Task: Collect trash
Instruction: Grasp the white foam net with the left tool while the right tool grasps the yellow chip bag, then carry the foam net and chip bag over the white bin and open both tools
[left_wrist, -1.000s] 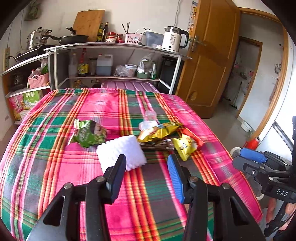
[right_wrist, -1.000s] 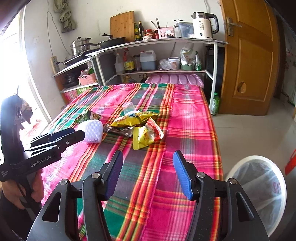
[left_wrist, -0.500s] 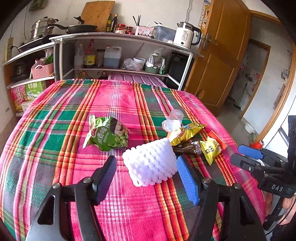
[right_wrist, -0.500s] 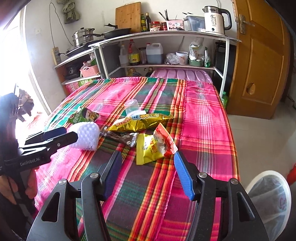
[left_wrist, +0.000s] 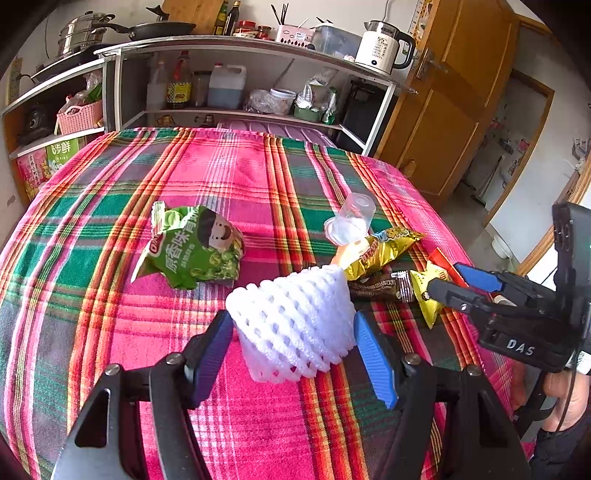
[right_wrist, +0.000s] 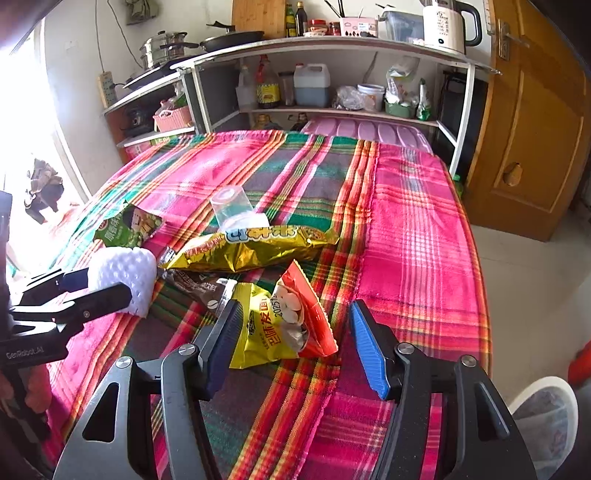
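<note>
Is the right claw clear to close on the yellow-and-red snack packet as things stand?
Probably yes: the right claw is open, the yellow-and-red snack packet lies between its fingers, and nothing covers it. The brown wrapper sits close behind.

Table (left_wrist: 110, 350) under pink-green plaid cloth (right_wrist: 417, 229). On cloth, clustered mid-table: green snack bag (left_wrist: 192, 247) to left, apart from rest; white foam net (left_wrist: 295, 325) nearer front edge; clear plastic cup (left_wrist: 351, 218) lying on side, mouth touching gold snack bag (right_wrist: 255, 247); brown wrapper (left_wrist: 380, 288) just beside gold bag, partly under it; yellow-red snack bag (right_wrist: 280, 321) touching brown wrapper, open end up. Far half of cloth bare.
</note>
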